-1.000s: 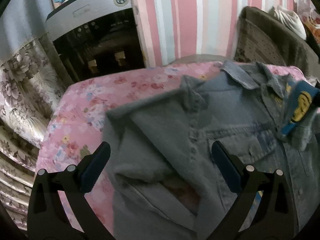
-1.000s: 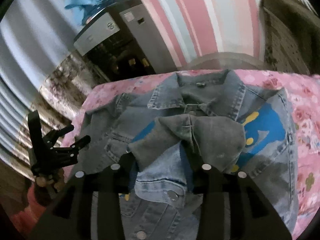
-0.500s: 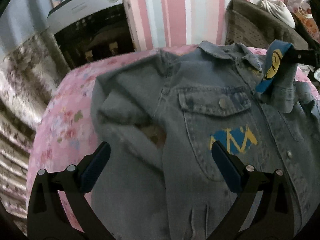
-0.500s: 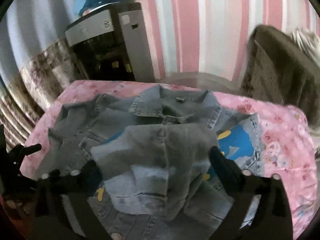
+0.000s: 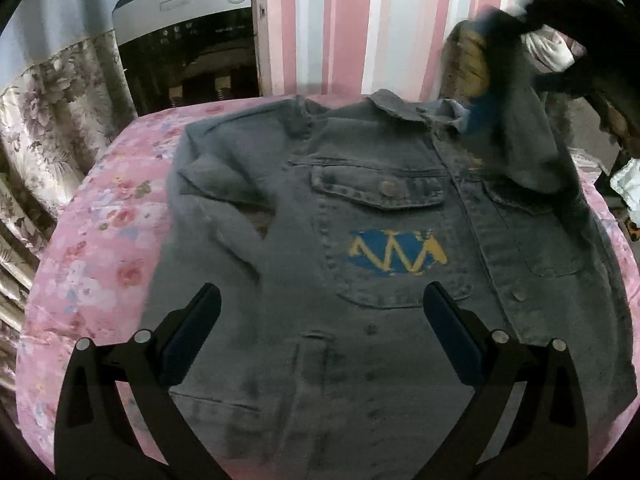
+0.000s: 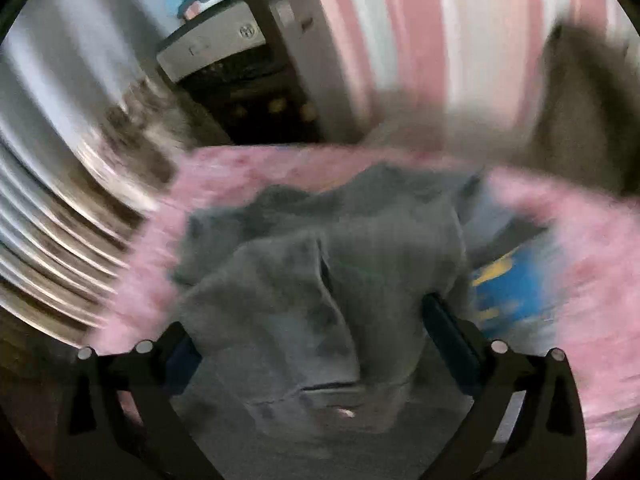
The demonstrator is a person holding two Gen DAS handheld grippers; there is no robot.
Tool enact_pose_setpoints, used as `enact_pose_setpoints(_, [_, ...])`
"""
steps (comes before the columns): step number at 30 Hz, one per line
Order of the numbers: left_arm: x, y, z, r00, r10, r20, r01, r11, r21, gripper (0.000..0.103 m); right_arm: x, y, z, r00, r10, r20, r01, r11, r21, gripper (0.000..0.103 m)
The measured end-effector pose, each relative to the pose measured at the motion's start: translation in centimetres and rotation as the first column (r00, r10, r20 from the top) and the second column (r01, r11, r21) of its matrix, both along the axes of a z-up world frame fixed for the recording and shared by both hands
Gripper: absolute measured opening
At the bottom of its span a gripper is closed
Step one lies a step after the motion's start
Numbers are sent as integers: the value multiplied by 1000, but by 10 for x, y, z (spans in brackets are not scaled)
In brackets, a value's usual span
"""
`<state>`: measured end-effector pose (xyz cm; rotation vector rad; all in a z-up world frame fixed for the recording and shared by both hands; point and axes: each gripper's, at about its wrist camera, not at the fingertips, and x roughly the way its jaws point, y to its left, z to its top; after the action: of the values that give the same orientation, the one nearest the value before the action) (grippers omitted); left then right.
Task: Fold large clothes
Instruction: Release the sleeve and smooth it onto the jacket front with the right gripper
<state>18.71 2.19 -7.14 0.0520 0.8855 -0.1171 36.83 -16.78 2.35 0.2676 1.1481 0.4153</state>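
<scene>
A grey-blue denim jacket lies front-up on the pink floral bed cover, collar at the far side, with a blue and yellow patch under its chest pocket. Its left sleeve lies folded in over the body. My left gripper is open and empty, hovering above the jacket's lower front. My right gripper is open in a blurred view, with the jacket's right sleeve draped between its fingers. In the left wrist view that sleeve hangs lifted at the upper right.
A silver and black appliance stands past the bed's far edge against a pink striped wall. A floral curtain hangs at the left. A dark chair with white cloth stands at the far right.
My left gripper has drawn back toward the jacket's hem. My right gripper opened from shut on the sleeve and now moves fast, so its view is blurred.
</scene>
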Motion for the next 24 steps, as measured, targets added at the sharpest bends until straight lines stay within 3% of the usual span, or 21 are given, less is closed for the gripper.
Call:
enact_pose_setpoints(2, [6, -5, -2, 999, 3, -41, -4, 1000, -17, 100, 19, 4, -23, 995, -27, -95, 17, 994, -106, 101])
enact_pose_setpoints(3, [10, -6, -3, 997, -13, -76, 10, 999, -44, 100, 25, 0, -37, 984, -57, -168, 47, 997, -66, 101])
enact_pose_setpoints(4, [12, -5, -4, 995, -27, -100, 20, 997, -73, 100, 25, -7, -46, 972, -56, -228, 78, 993, 86, 101])
enact_pose_setpoints(5, [13, -2, -5, 992, -37, -121, 22, 992, -120, 100, 24, -14, -57, 953, -39, -301, 124, 955, 269, 101])
enact_pose_setpoints(6, [13, 1, -7, 992, -26, -126, 9, 991, -135, 100, 21, -19, -69, 931, -44, -362, 165, 936, 311, 101])
enact_pose_setpoints(7, [13, 4, -9, 991, -11, -130, -7, 990, -137, 100, 16, -20, -70, 934, -60, -352, 158, 954, 255, 101])
enact_pose_setpoints(8, [13, 7, -11, 991, 2, -132, -20, 990, -140, 100, 10, -23, -67, 946, -65, -317, 149, 957, 249, 101])
enact_pose_setpoints(9, [12, 11, -14, 991, 13, -131, -32, 988, -150, 100, -3, -31, -60, 966, -50, -254, 135, 934, 330, 101])
enact_pose_setpoints(11, [11, 19, -19, 991, 23, -135, -46, 985, -168, 100, -25, -48, -46, 988, -46, -145, 99, 918, 383, 101])
enact_pose_setpoints(13, [16, 26, -22, 990, 35, -133, -55, 988, -146, 100, -57, -73, -25, 991, -122, 55, 106, 967, 233, 101])
enact_pose_setpoints(15, [26, 30, -22, 991, 44, -126, -59, 991, -122, 100, -86, -99, -14, 949, -207, 238, 213, 977, 1, 101])
enact_pose_setpoints(16, [30, 30, -21, 992, 39, -121, -53, 992, -115, 100, -106, -116, -13, 909, -261, 326, 314, 941, -123, 101])
enact_pose_setpoints(17, [35, 30, -19, 993, 31, -113, -43, 994, -105, 100, -118, -126, -14, 886, -286, 366, 365, 915, -170, 101])
enact_pose_setpoints(21, [51, 20, -12, 999, -53, 0, 53, 998, -39, 100, -160, -151, -12, 776, -388, 497, 542, 813, -211, 101])
enact_pose_setpoints(23, [49, 17, -18, 995, -99, 9, 99, 992, -78, 100, -181, -148, -7, 703, -409, 582, 628, 740, -239, 101])
enact_pose_setpoints(24, [48, 17, -20, 993, -119, 6, 119, 988, -101, 100, -184, -145, -7, 684, -413, 601, 652, 715, -251, 101])
